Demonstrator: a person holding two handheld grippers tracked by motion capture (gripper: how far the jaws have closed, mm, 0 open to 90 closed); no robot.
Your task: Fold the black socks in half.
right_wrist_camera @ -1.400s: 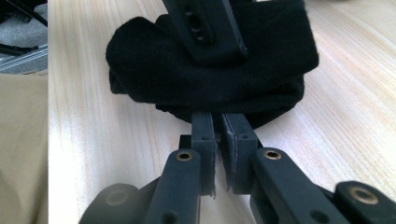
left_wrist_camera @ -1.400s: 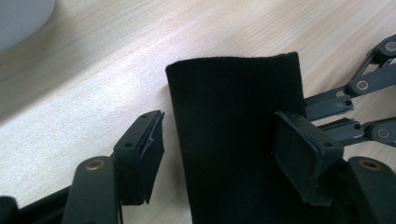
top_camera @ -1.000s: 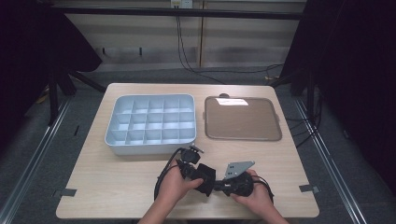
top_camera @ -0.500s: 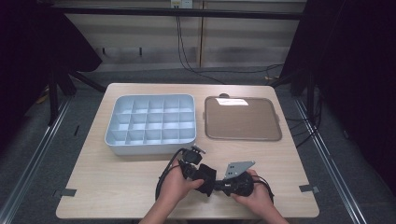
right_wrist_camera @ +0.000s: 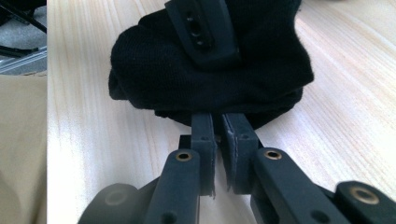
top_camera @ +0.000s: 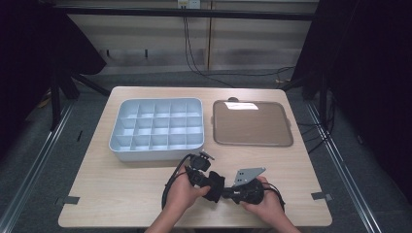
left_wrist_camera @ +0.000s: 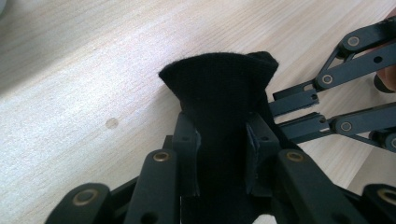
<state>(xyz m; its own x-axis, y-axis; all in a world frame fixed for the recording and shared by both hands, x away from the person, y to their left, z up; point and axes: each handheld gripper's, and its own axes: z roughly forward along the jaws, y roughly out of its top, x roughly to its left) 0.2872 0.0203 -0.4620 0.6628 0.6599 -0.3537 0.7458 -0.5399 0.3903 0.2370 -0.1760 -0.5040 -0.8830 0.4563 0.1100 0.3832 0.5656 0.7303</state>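
Black knitted fabric piece [top_camera: 214,186] sits low over the light wooden desk [top_camera: 121,189] near its front edge, between both hands. Left gripper [left_wrist_camera: 220,140] has just been closing and clamps a fold of it. Right gripper [right_wrist_camera: 217,122] pinches its edge, jaws nearly together. Grey compartment tray [top_camera: 158,128] and brown flat tray [top_camera: 252,124] lie well behind.

floor [top_camera: 58,160]: grey carpet | back wall [top_camera: 243,43]: pale panels | black curtains [top_camera: 369,73] both sides
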